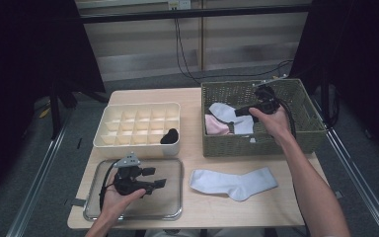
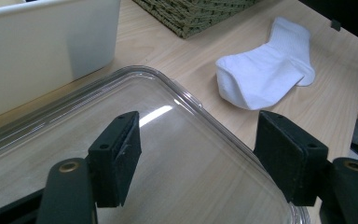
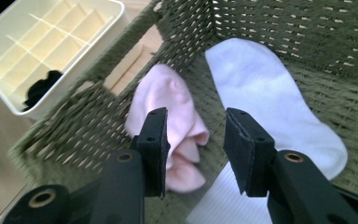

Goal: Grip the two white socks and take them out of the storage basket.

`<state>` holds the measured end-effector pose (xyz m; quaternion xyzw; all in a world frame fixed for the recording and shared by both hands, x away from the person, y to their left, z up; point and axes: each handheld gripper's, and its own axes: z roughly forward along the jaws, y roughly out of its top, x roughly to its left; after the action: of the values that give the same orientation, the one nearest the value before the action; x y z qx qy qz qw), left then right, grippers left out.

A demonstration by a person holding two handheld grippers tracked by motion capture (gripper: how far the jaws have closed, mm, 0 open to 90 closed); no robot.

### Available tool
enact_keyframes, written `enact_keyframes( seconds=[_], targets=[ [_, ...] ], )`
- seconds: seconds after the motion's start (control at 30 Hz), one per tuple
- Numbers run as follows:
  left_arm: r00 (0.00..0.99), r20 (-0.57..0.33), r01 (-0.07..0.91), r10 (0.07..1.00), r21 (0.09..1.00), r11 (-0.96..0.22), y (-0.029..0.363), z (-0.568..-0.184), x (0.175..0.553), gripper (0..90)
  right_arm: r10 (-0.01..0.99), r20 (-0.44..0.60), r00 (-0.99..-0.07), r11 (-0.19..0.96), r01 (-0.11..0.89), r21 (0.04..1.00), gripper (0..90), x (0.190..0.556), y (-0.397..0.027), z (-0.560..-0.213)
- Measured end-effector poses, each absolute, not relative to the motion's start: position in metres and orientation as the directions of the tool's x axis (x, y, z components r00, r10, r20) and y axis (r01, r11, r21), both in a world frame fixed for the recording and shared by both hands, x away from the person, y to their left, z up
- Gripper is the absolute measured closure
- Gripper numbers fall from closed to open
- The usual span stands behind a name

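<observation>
**Reaching into the basket over a pale wooden bench**

Hovering inside the green woven basket, the right gripper is pointing down at a pink sock, which is lying bunched on the basket floor against the near-left wall. Its jaws are standing partly apart with nothing pressed between them; the pink sock is showing in the gap below, and whether the pads are touching it cannot be told. Beside the pink sock, a white sock is lying flat in the same basket.

Resting low over a clear tray at the front left of the bench, the left gripper is keeping its jaws wide and released, gripping nothing. Just to the right of the tray, another white sock is lying flat on the bare wood, well apart from the basket's contents.

Sitting behind the tray, a cream divided box is holding one rolled black sock in a front compartment.

Surrounding the light wood bench, grey carpet is covering the floor, metal rails are running along both sides, dark curtains are hanging at left and right, and black cables are trailing down the pale wall behind.
</observation>
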<state>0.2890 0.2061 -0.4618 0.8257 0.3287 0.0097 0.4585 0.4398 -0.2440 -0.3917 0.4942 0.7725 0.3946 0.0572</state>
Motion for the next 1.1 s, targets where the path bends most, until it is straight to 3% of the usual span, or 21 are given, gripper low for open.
enact_keyframes(
  seconds=[0.47, 1.1],
  targets=[
    [0.783, -0.283, 0.528, 0.554, 0.772, -0.353, 0.208, -0.461, 0.289, 31.4, 0.833, 0.323, -0.45, 0.197, 0.785, 0.587, 60.0, 0.491, -0.228, -0.412],
    [0.782, -0.29, 0.534, 0.552, 0.77, -0.351, 0.206, -0.464, 0.291, 31.4, 0.884, 0.298, -0.36, 0.22, 0.883, 0.415, 58.5, 0.514, -0.229, -0.444]
  ],
)
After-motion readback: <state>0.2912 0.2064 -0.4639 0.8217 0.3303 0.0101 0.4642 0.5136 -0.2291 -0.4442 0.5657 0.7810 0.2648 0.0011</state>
